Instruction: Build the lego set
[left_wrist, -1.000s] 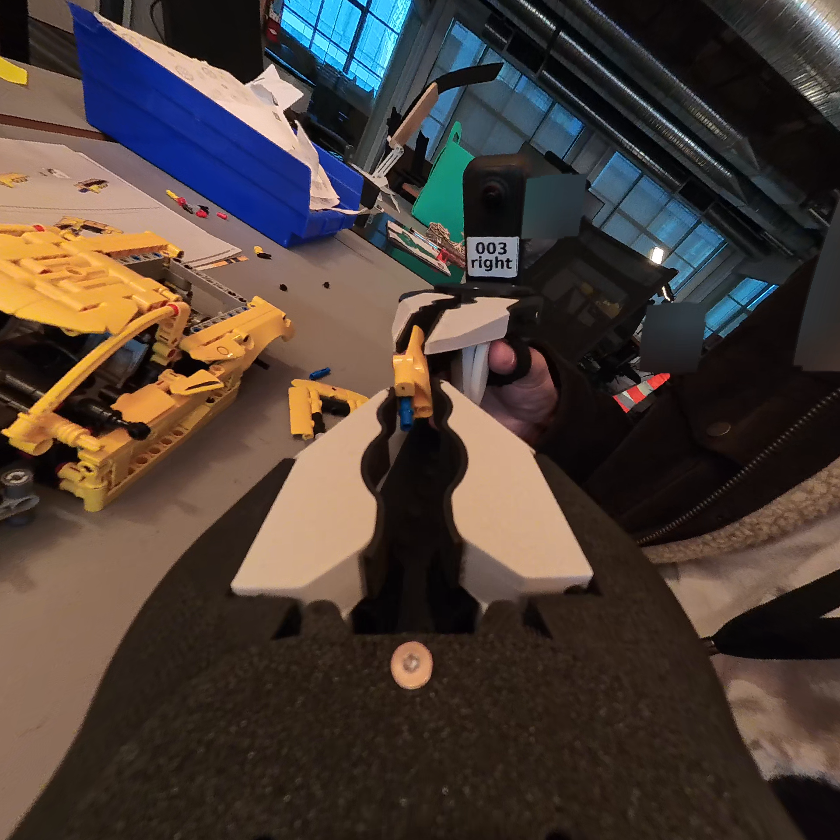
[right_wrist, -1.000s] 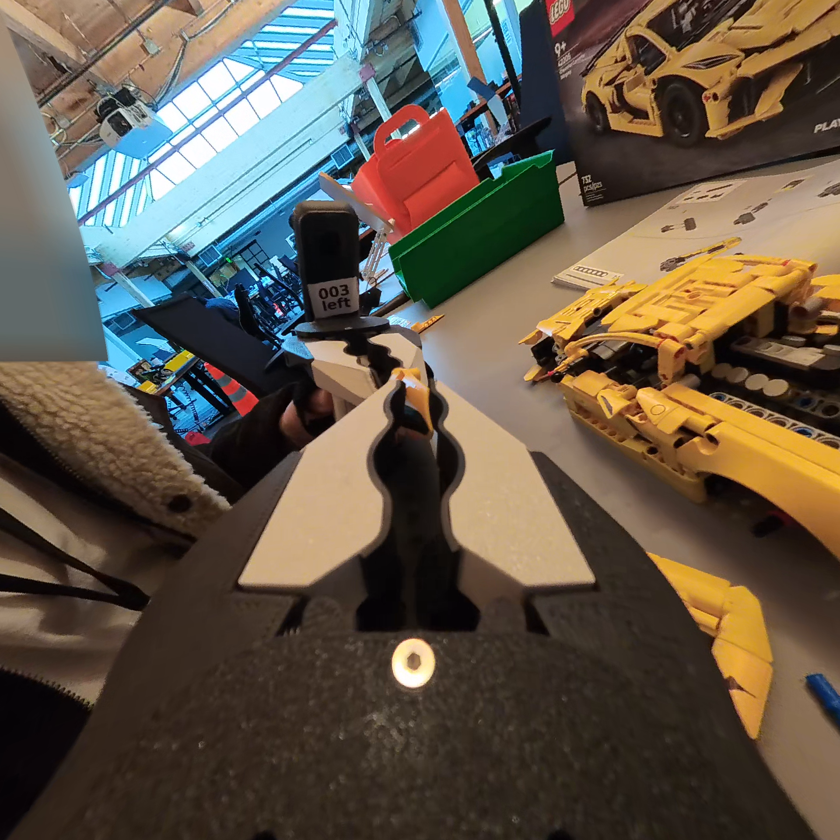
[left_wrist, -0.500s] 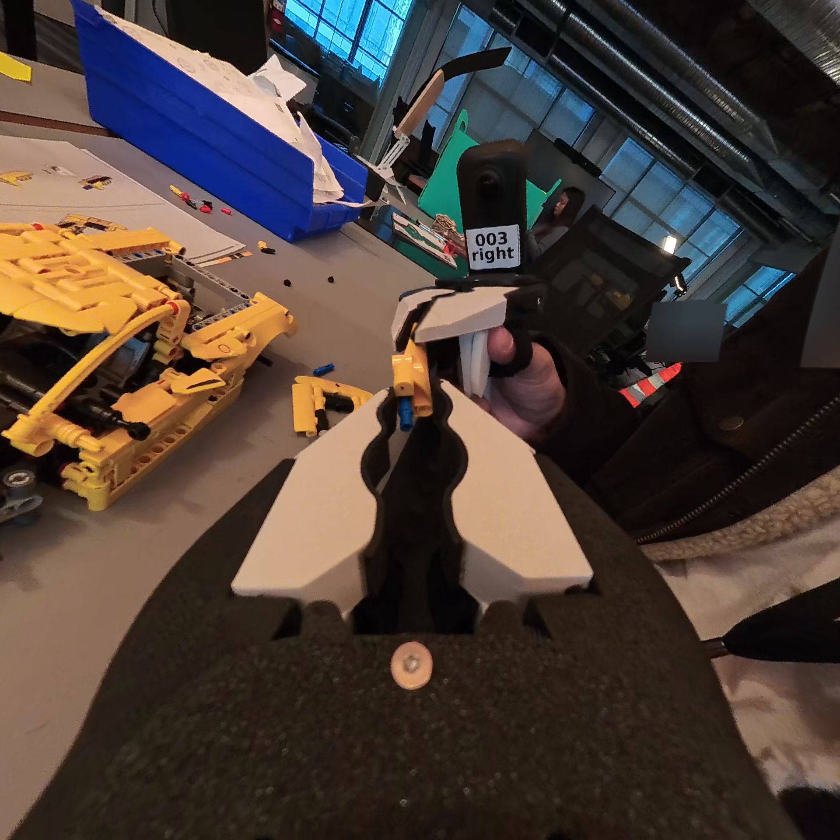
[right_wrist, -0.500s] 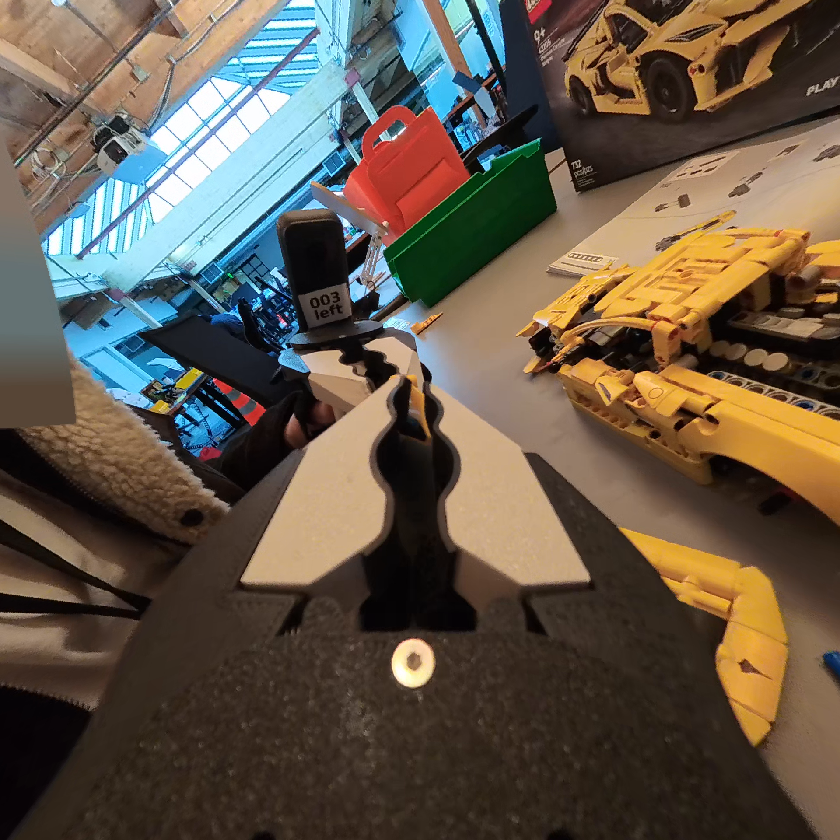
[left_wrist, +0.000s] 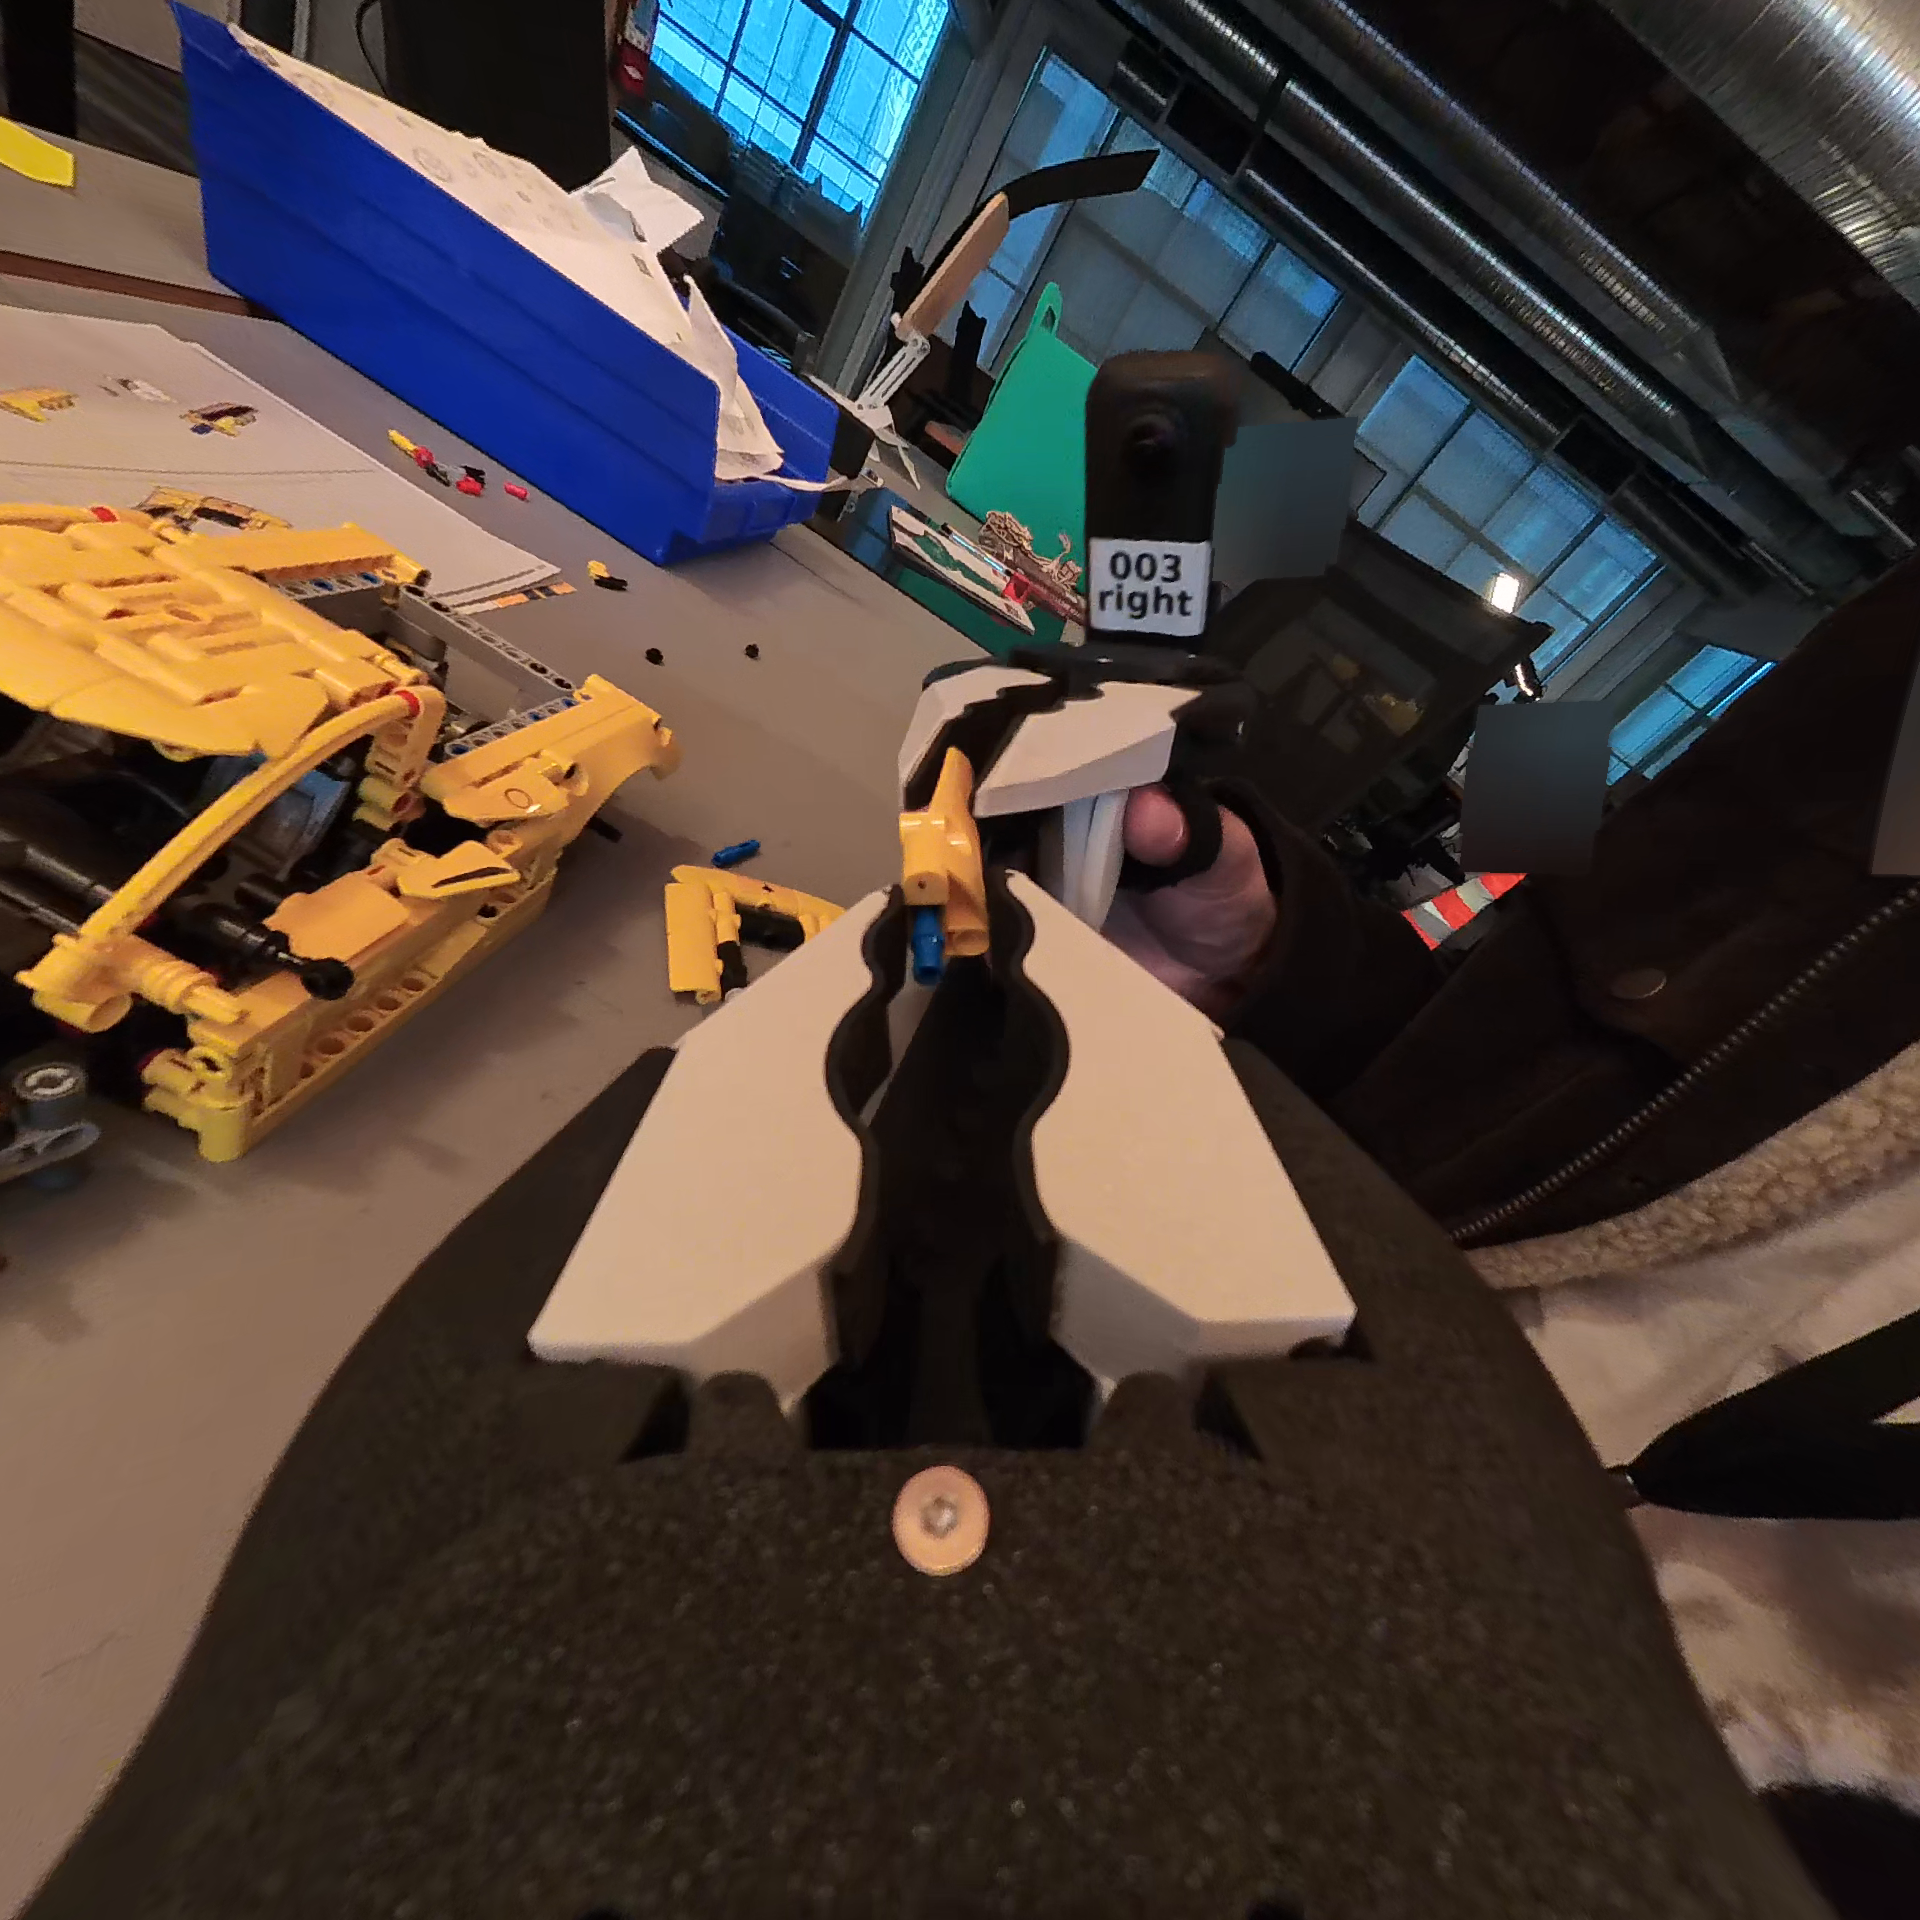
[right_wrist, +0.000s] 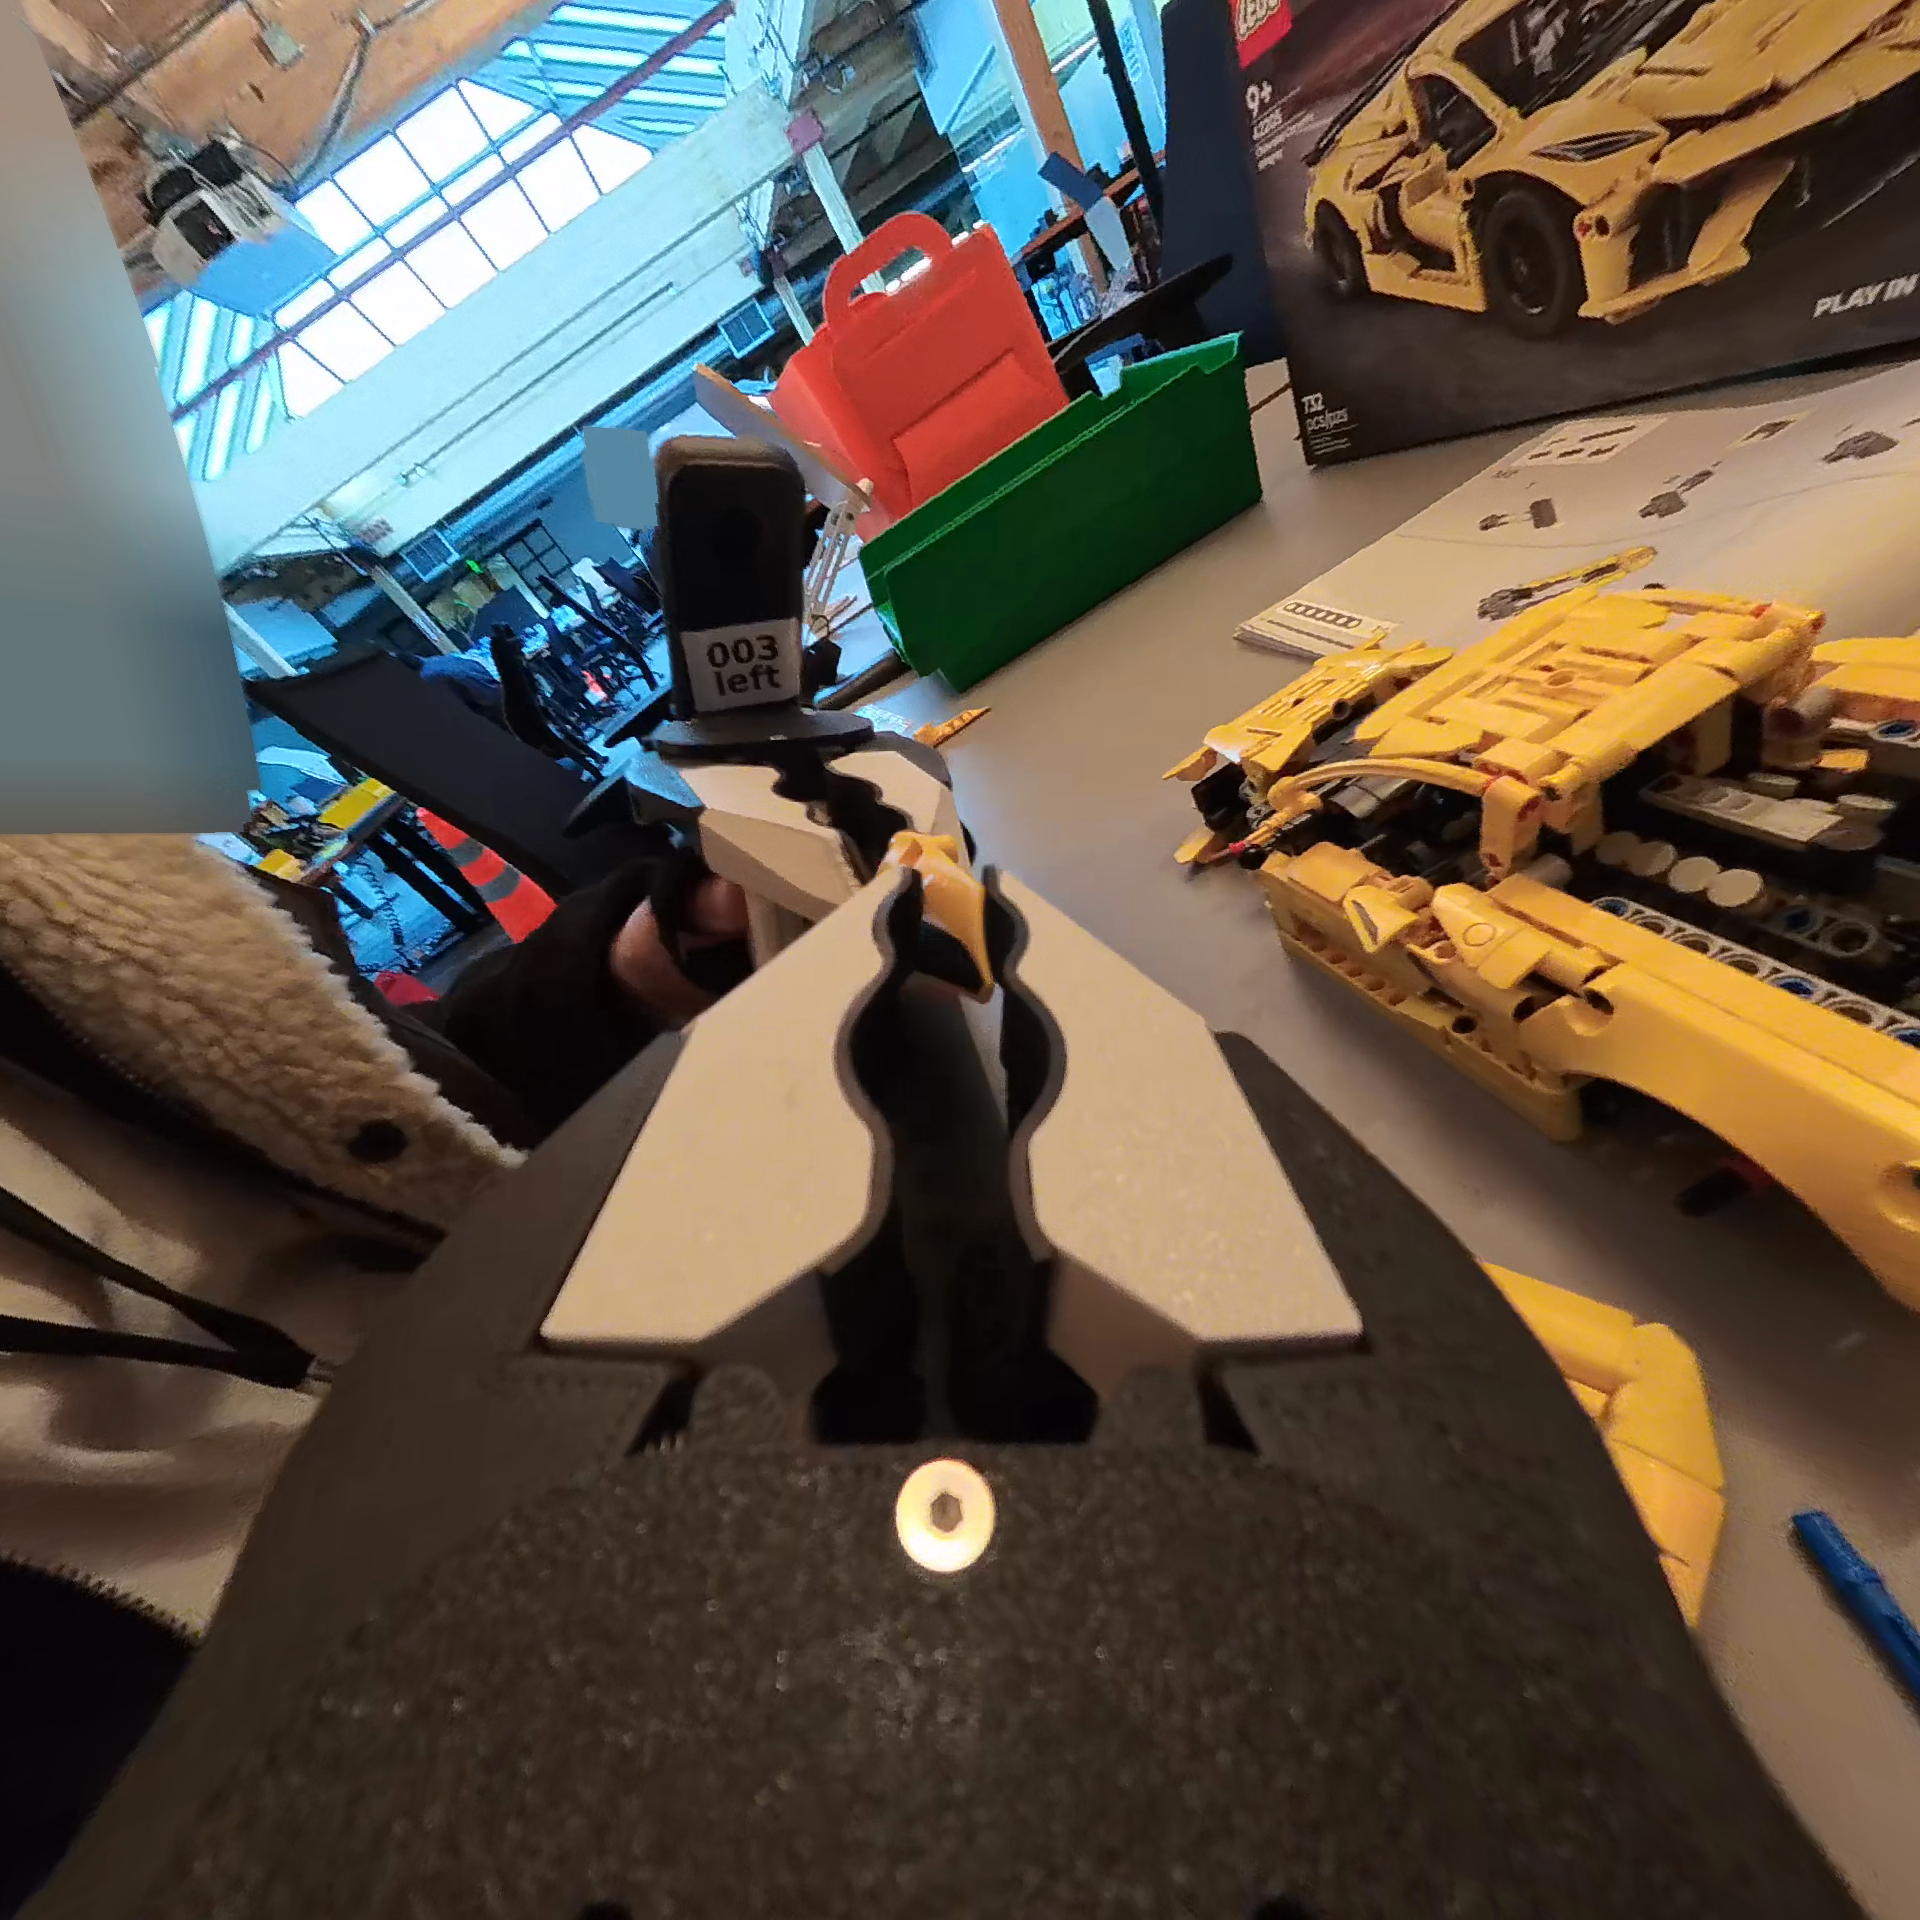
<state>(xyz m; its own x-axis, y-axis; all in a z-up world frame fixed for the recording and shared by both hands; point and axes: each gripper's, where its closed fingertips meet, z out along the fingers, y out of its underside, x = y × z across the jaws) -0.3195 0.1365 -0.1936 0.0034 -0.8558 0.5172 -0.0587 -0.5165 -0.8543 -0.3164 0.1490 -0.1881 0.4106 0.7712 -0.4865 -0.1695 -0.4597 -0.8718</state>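
A small yellow lego piece (left_wrist: 940, 847) with a blue pin (left_wrist: 925, 940) in it is held in the air between both grippers. My left gripper (left_wrist: 940, 909) is shut on its lower end. My right gripper (left_wrist: 961, 753) faces it and is shut on its upper end. In the right wrist view the piece (right_wrist: 951, 894) sits between my right gripper's (right_wrist: 951, 883) tips, with the left gripper (right_wrist: 878, 821) just behind it. The half-built yellow car (left_wrist: 260, 779) stands on the grey table (left_wrist: 312, 1299) to the left; it also shows in the right wrist view (right_wrist: 1558, 831).
A small yellow sub-assembly (left_wrist: 727, 925) and a loose blue pin (left_wrist: 736, 852) lie beside the car. A blue bin (left_wrist: 468, 312), an instruction sheet (left_wrist: 208, 468) and small loose parts (left_wrist: 457, 478) are behind. A green bin (right_wrist: 1060, 530) and the set's box (right_wrist: 1590, 187) stand at the back. Both grippers' tips are close together, under 4 cm apart.
Both grippers stay shut on the yellow piece and have shifted and tilted only slightly together. Nothing on the table has moved.
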